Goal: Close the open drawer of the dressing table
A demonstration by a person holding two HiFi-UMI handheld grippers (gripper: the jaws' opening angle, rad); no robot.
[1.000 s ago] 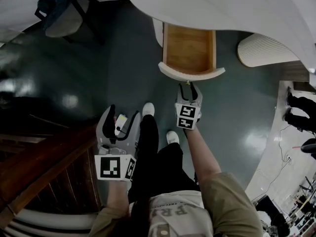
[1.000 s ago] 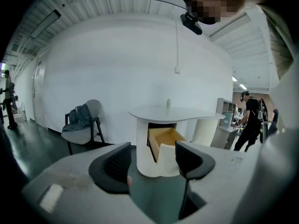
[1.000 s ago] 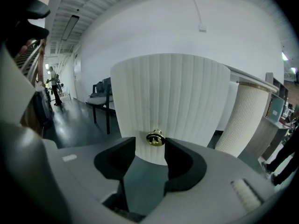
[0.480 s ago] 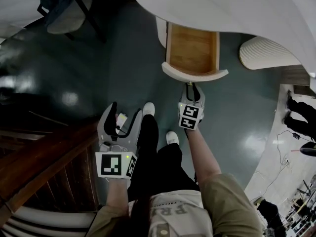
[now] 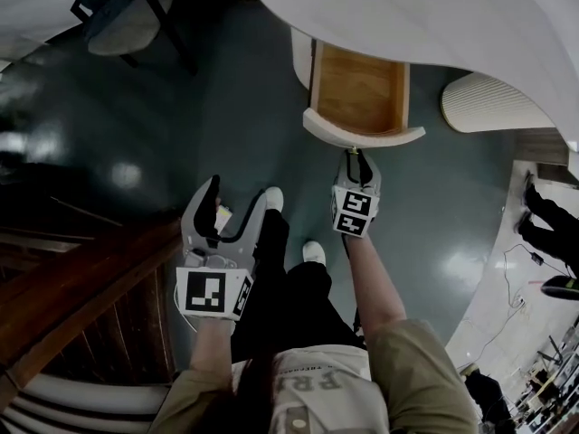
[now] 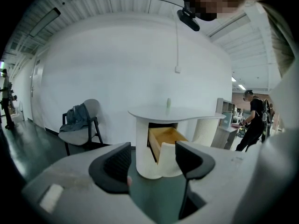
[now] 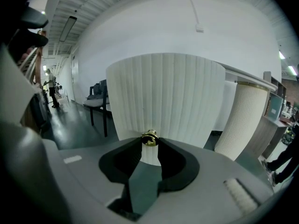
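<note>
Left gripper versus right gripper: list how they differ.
The left gripper has fingers wide apart, empty; the right gripper has just closed its fingers on the brass knob. The left gripper hangs back by the person's leg; the right gripper is at the drawer front. Both carry marker cubes.

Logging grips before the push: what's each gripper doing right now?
Left gripper: open, empty.
Right gripper: jaws just closed, shut on the brass knob of the drawer.

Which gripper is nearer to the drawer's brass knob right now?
Right. The right gripper has just been closing its jaws and now clamps the brass knob on the drawer front. The left gripper hangs open and empty beside the person's leg, well back from it.
</note>
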